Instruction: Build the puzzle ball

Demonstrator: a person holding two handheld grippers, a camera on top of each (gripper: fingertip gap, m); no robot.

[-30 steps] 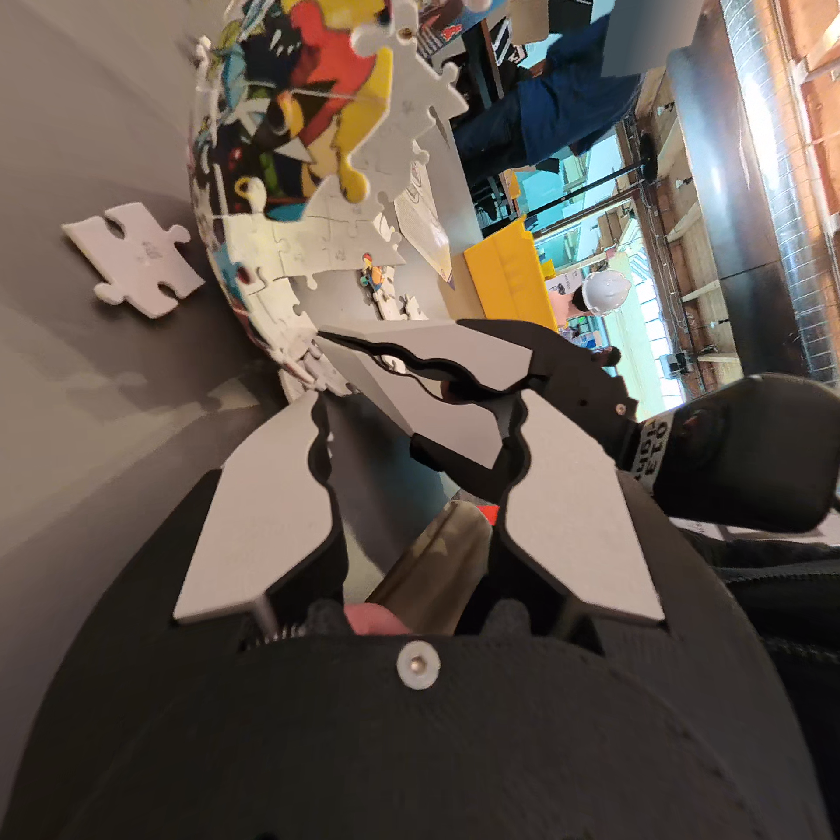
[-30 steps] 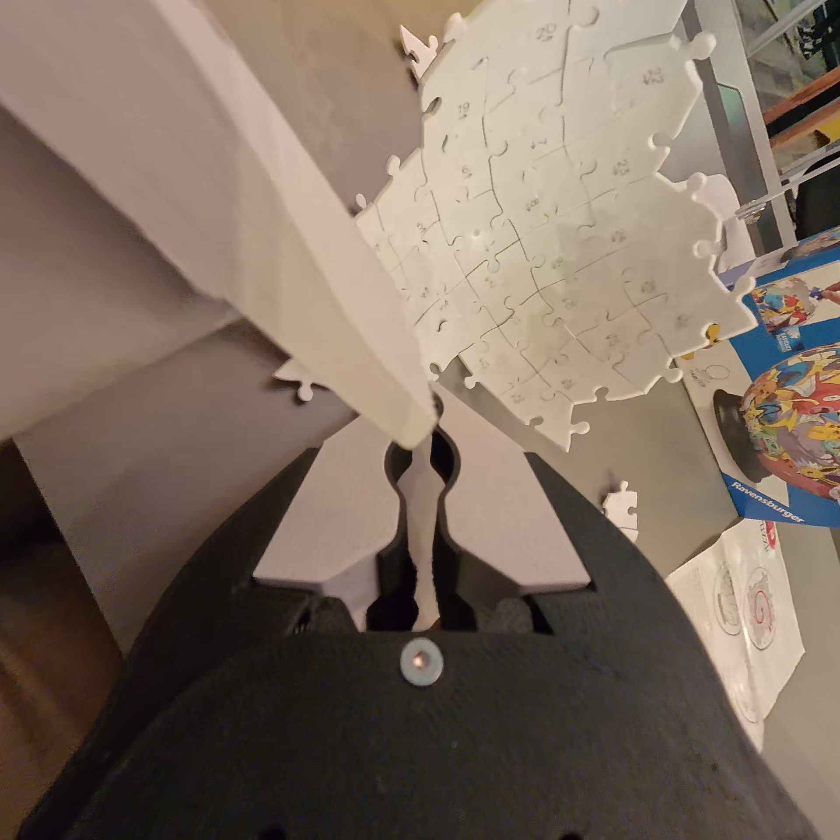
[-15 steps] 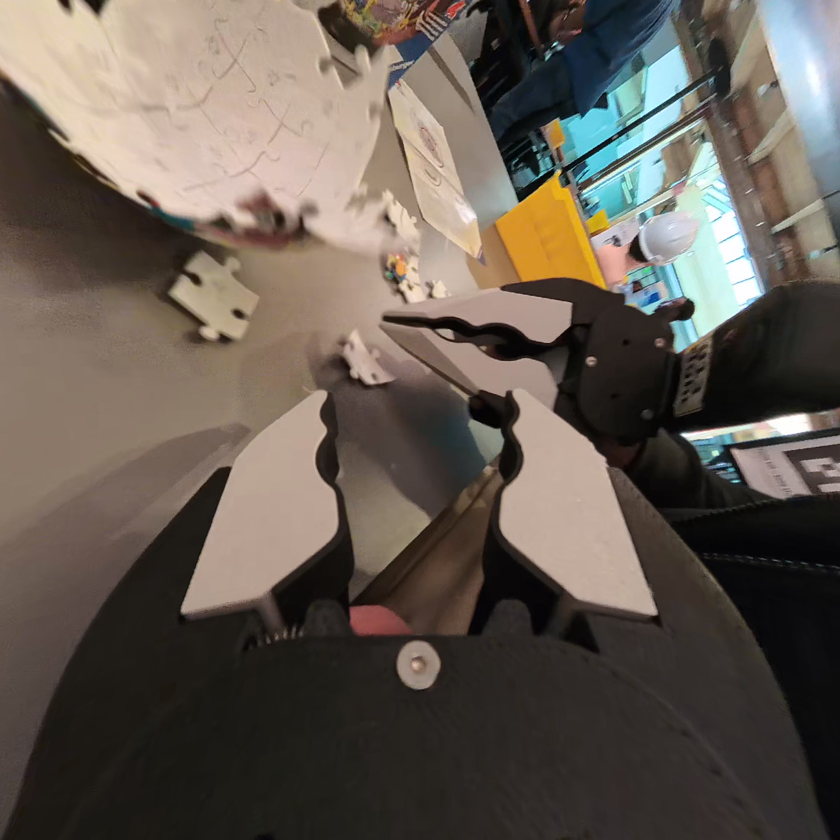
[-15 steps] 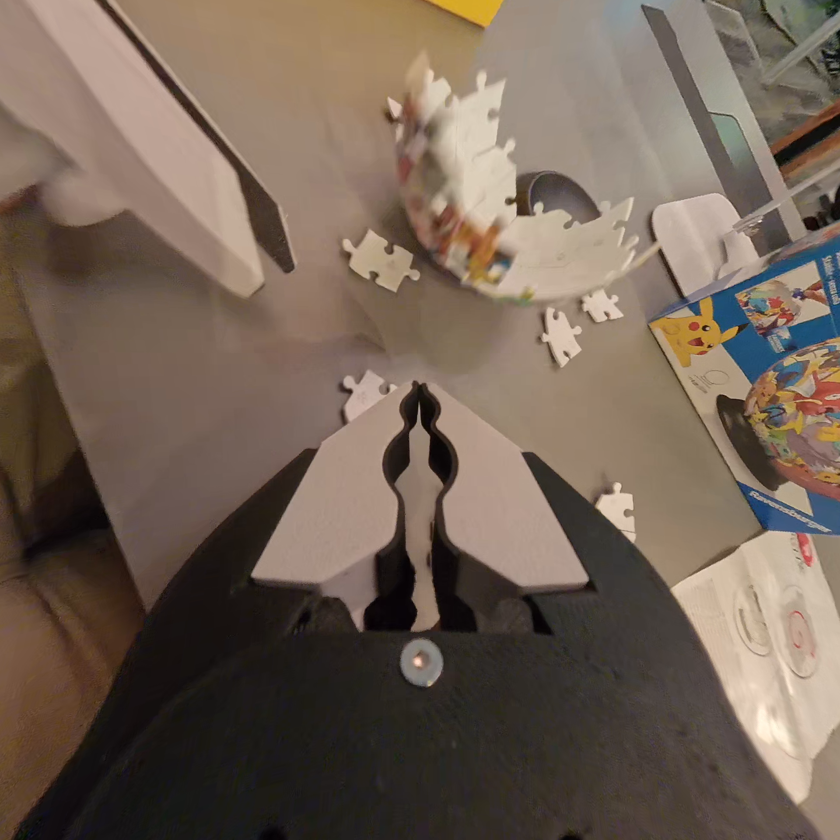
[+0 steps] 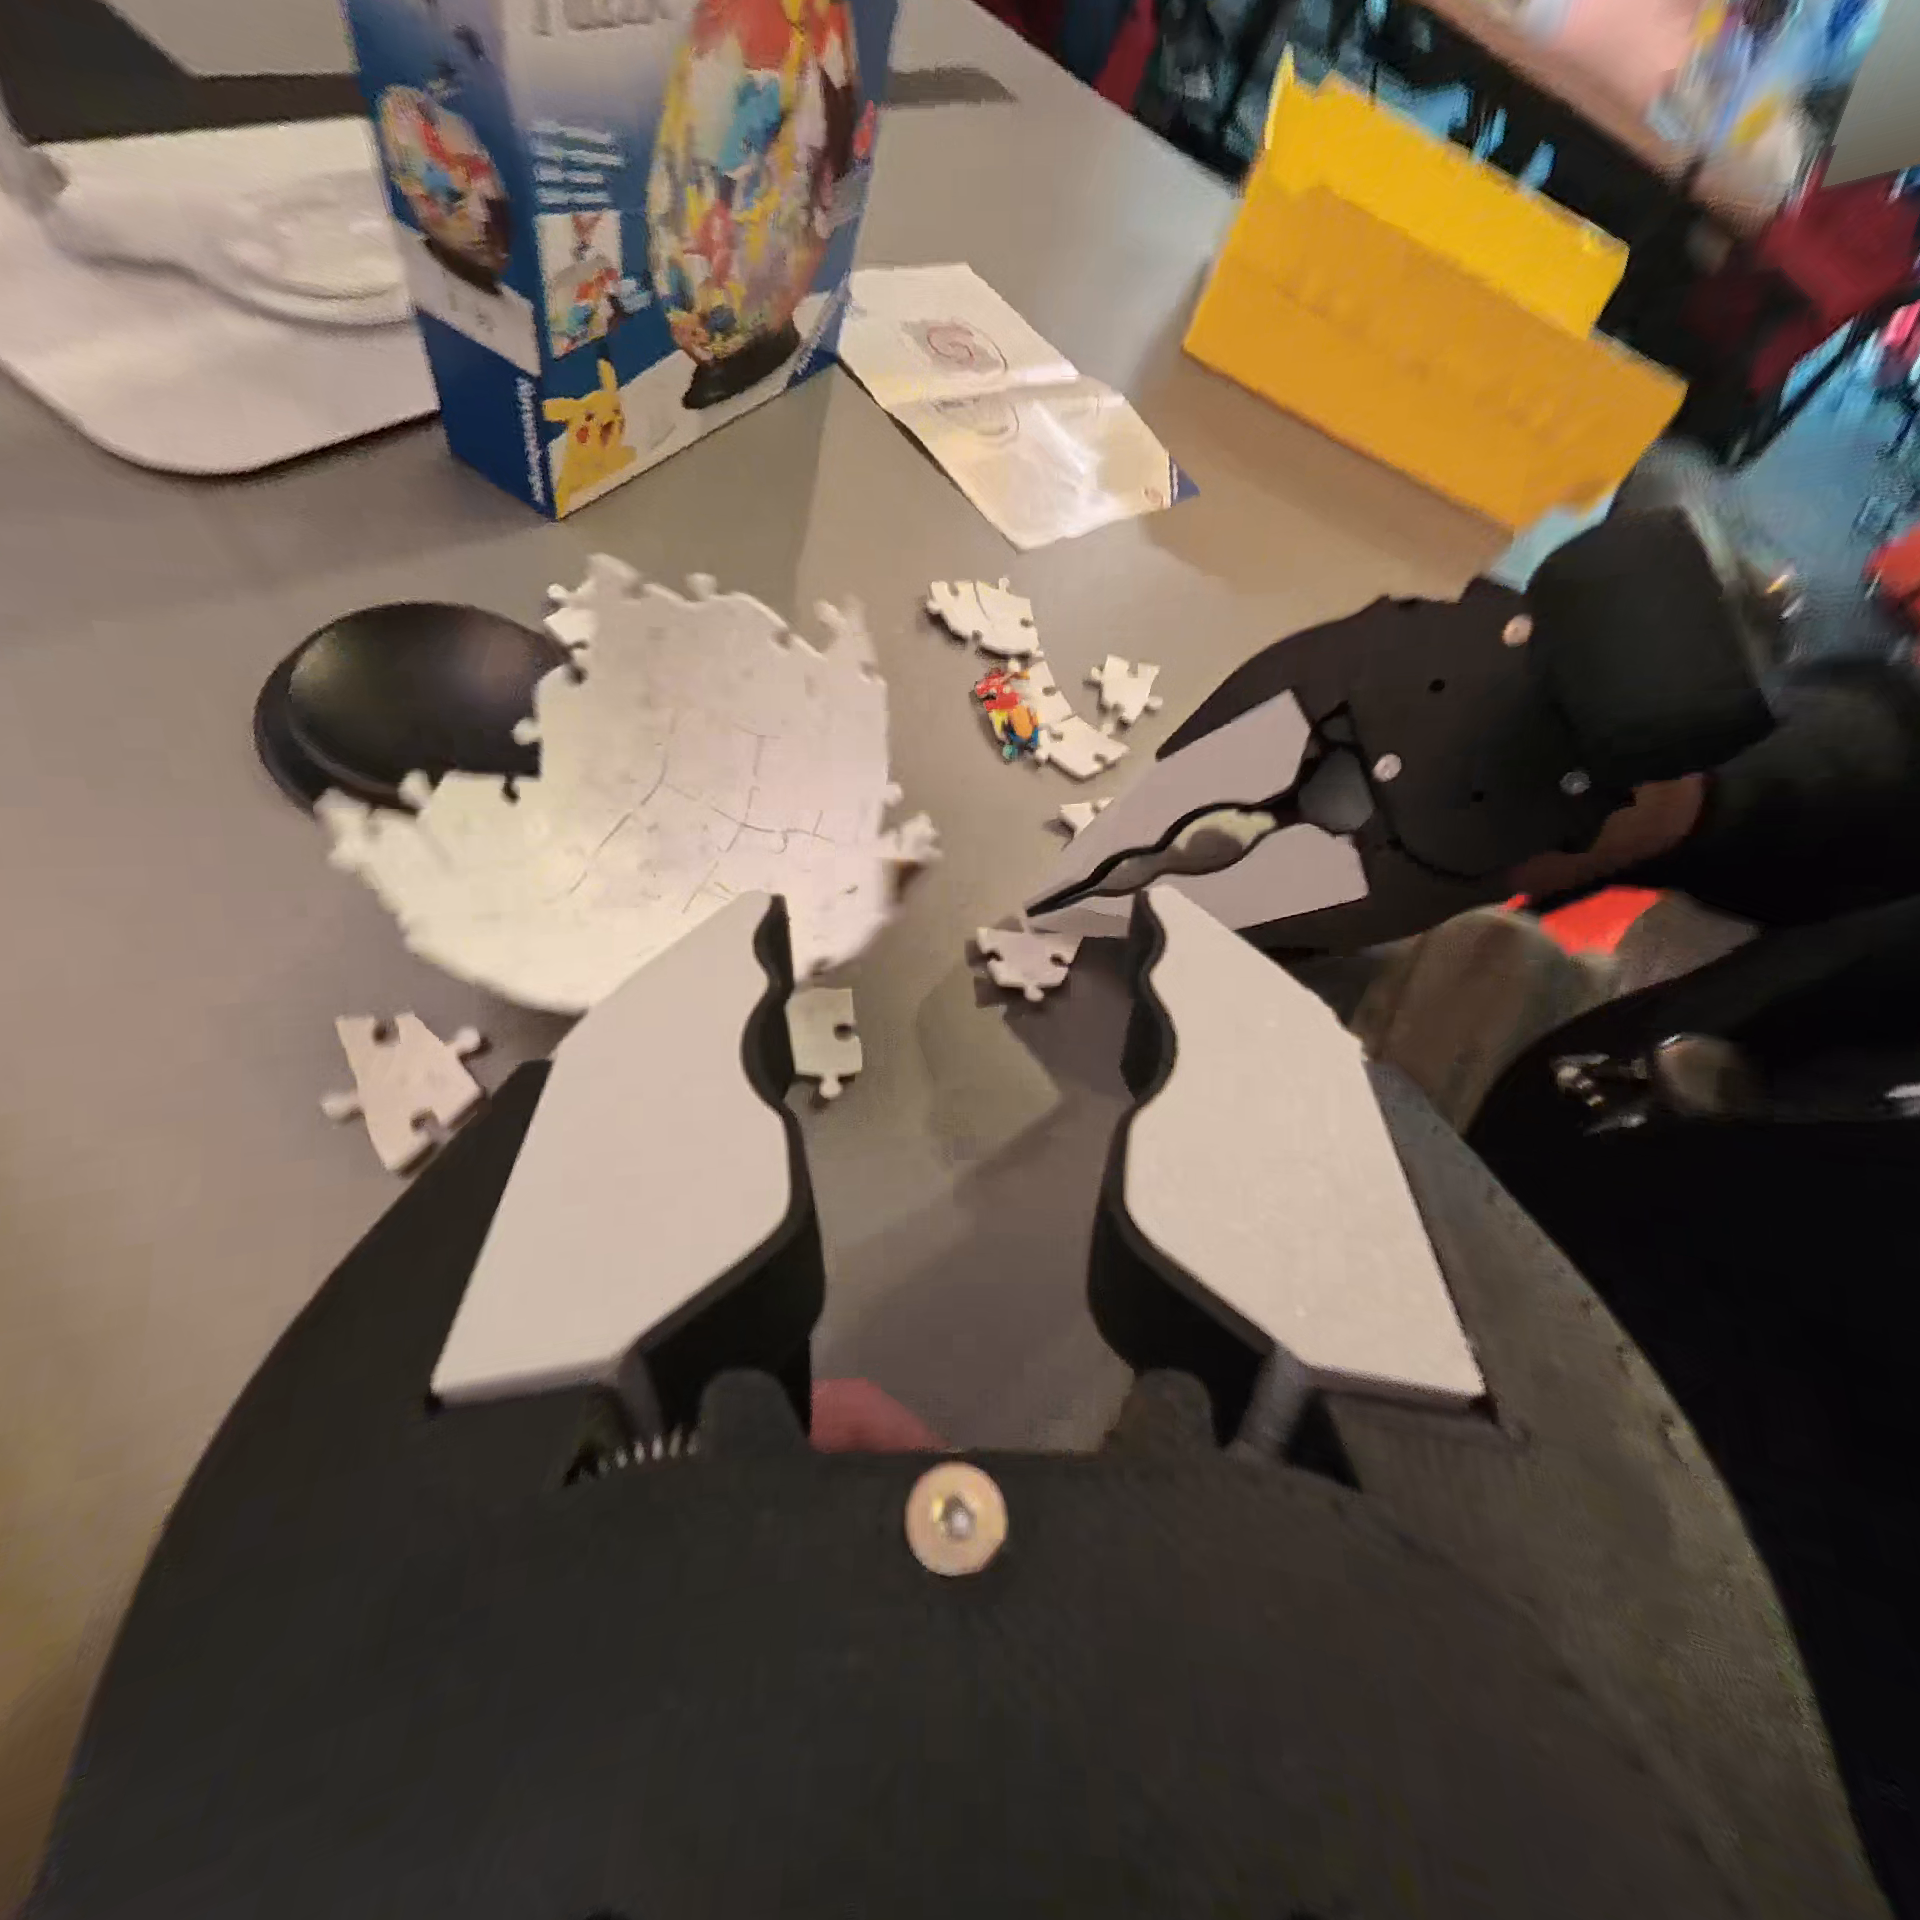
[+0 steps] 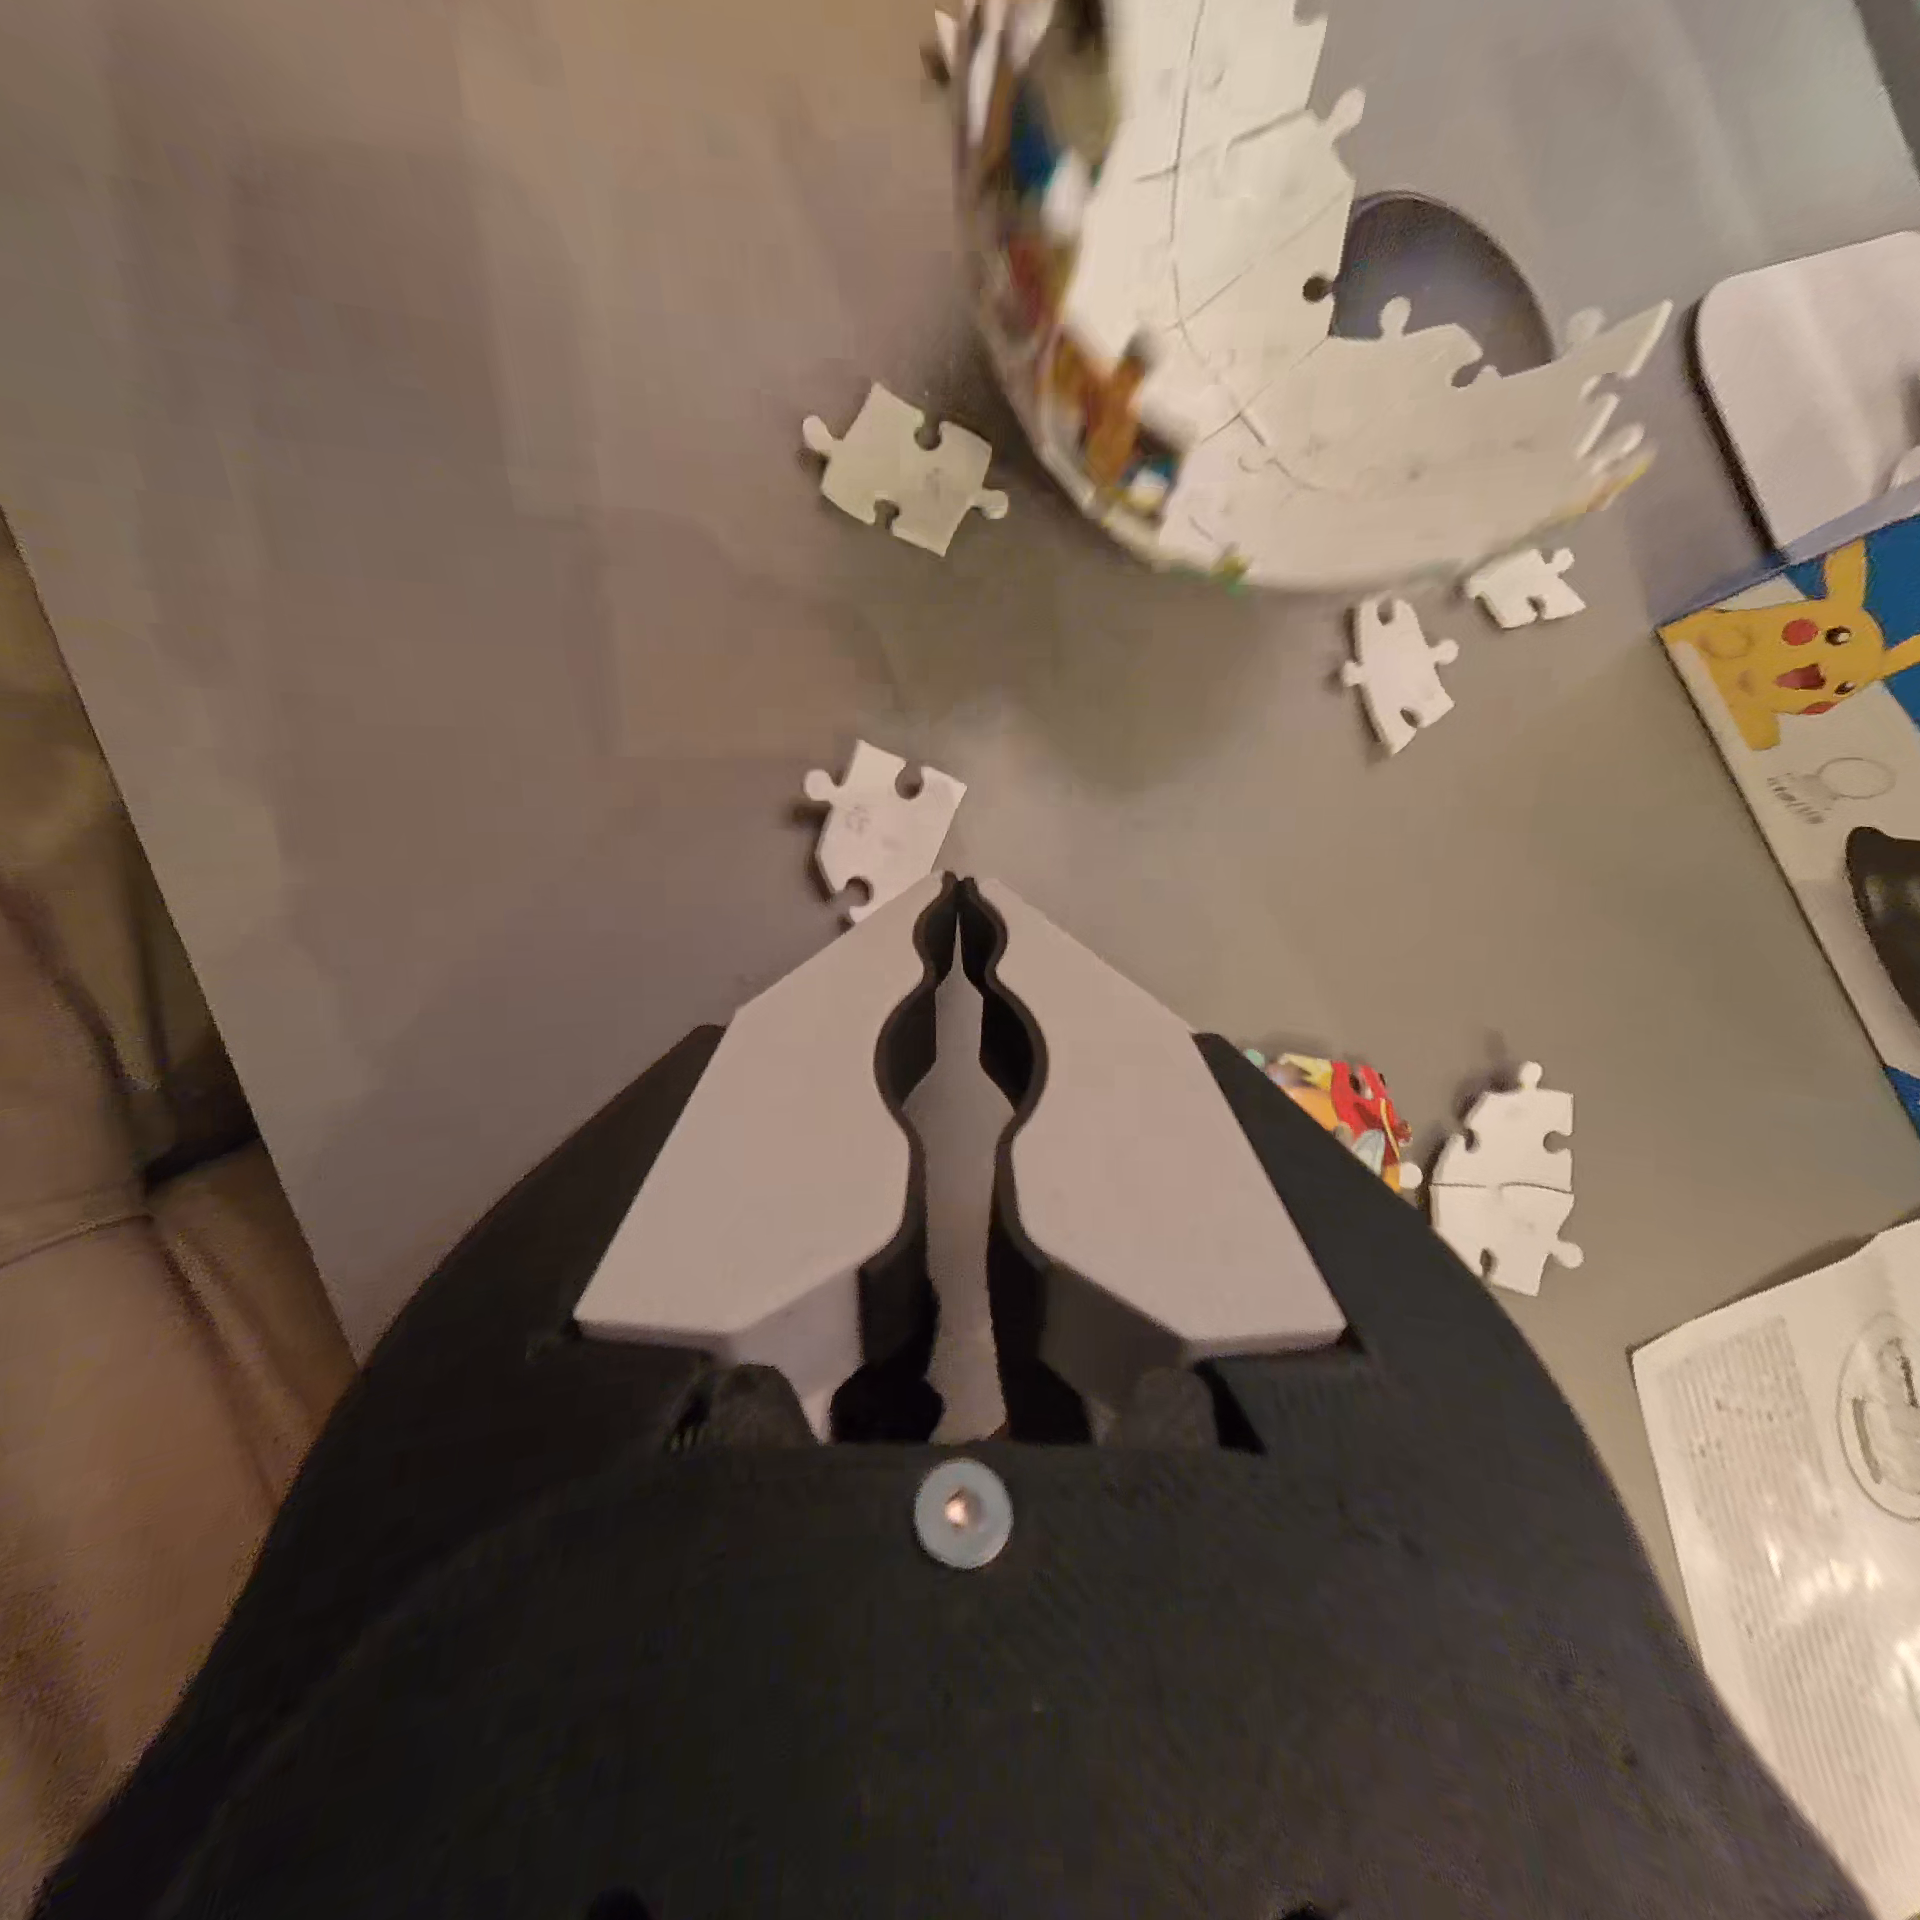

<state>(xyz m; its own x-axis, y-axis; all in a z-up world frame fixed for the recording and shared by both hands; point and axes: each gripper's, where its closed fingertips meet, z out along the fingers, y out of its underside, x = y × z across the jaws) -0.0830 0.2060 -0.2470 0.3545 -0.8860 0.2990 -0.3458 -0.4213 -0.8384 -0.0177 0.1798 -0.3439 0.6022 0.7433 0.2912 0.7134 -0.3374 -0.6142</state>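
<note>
The half-built puzzle ball shell point(image 5: 665, 790) lies on the grey table, white inside up, leaning on the black stand point(image 5: 405, 696). It looks blurred in the right wrist view point(image 6: 1247, 343). My left gripper point(image 5: 956, 914) is open and empty, above the table just short of the shell. My right gripper point(image 6: 956, 883) is shut with nothing between its tips. It points at a loose white piece point(image 6: 883, 821). In the left wrist view its tip point(image 5: 1039, 912) sits right at that piece point(image 5: 1023, 956). Other loose pieces point(image 5: 410, 1081) point(image 5: 826, 1034) lie around the shell.
The puzzle box point(image 5: 634, 239) stands behind the shell, with an instruction sheet point(image 5: 1018, 405) and a yellow box point(image 5: 1423, 343) to its right. A cluster of joined pieces point(image 5: 1049, 686) with one coloured piece point(image 6: 1351, 1117) lies right of the shell. A white pad point(image 5: 208, 312) lies far left. About 12 cm separates my left fingertips from my right.
The shell, right up against both grippers a second ago, now lies farther off on the table. Both grippers have drawn back. The left stays open, the right stays shut.
</note>
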